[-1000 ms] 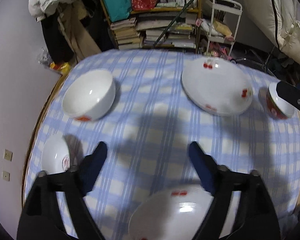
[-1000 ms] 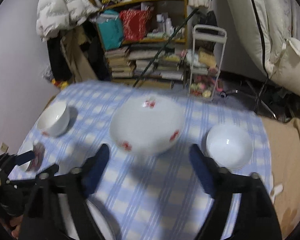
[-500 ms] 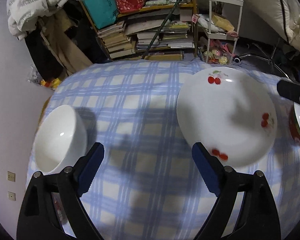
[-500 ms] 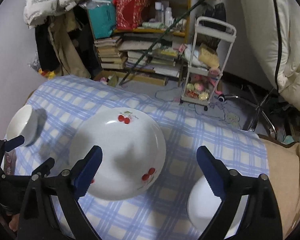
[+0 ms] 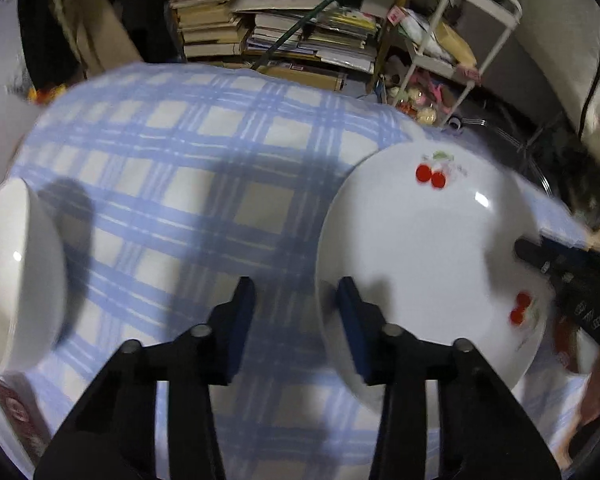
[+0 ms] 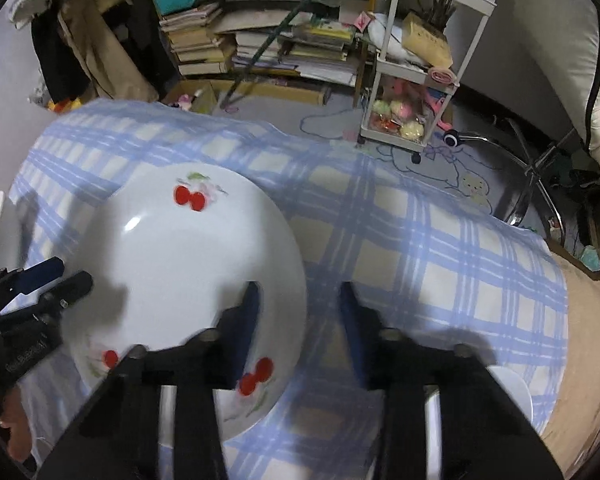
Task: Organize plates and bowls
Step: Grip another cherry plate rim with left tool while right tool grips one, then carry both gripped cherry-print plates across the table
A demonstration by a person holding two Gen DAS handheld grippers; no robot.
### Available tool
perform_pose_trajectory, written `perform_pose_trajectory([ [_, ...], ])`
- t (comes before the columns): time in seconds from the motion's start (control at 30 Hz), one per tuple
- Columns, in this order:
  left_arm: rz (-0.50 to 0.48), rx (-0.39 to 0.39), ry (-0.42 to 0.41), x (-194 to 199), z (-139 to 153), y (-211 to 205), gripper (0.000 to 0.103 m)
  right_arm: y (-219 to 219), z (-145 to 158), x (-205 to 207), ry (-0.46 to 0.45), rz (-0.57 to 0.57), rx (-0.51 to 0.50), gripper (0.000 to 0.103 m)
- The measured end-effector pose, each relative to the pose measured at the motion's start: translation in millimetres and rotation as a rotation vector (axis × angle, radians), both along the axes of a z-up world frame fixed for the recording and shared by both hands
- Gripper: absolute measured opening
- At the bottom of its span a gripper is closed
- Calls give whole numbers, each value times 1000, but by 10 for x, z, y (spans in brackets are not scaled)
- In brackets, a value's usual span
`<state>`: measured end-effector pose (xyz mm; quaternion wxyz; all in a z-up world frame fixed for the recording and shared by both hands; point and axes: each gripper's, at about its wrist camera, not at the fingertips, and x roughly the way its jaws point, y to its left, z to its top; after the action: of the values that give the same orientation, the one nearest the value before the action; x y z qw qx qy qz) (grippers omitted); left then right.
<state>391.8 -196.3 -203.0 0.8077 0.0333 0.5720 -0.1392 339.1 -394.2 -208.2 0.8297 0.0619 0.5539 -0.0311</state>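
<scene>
A large white plate with red cherries (image 5: pixel 428 248) lies on the blue checked tablecloth (image 5: pixel 204 184). My left gripper (image 5: pixel 296 300) is open, its jaws astride the plate's left rim. The same cherry plate (image 6: pixel 188 264) shows in the right wrist view, where my right gripper (image 6: pixel 300 304) is open with its jaws astride the plate's right rim. A white bowl (image 5: pixel 16 276) stands at the left. Another white bowl (image 6: pixel 508 396) sits at the lower right, partly hidden by my right gripper.
A small dish with a red print (image 5: pixel 12 412) lies at the lower left. Beyond the table's far edge stand a bookshelf with stacked books (image 6: pixel 260 40) and a white trolley (image 6: pixel 416 80). A swivel chair base (image 6: pixel 532 176) is on the floor.
Both grippers moved forward and down to the cherry plate. Their jaws narrowed and now straddle its left and right rims.
</scene>
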Motion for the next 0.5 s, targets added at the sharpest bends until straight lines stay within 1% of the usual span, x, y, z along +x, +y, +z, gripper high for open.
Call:
perform_pose_trajectory([
  [0.03, 1, -22, 9, 24, -9, -9, 27, -15, -30, 10, 5, 8, 34, 21],
  [0.07, -6, -43, 26, 53, -24, -34, 23, -14, -42, 17, 8, 16, 55, 19],
  [0.1, -27, -57, 50, 84, -43, -71, 14, -17, -44, 18, 8, 14, 57, 19],
  [0.13, -46, -46, 63, 102, -50, -114, 15, -13, -40, 20, 9, 13, 56, 19],
  [0.17, -60, -23, 59, 114, -53, -153, 16, -12, -37, 22, 10, 13, 57, 18],
  [0.23, -82, -4, 60, 118, -40, -185, 16, -11, -46, 21, 12, 10, 59, 19],
  [0.4, -101, 8, 75, 90, 13, -158, 15, -46, 8, -49, -12, -16, 113, 16],
  [0.5, -109, 10, 79, 9, 67, -102, 15, -18, 66, -103, -15, -23, 121, 15],
])
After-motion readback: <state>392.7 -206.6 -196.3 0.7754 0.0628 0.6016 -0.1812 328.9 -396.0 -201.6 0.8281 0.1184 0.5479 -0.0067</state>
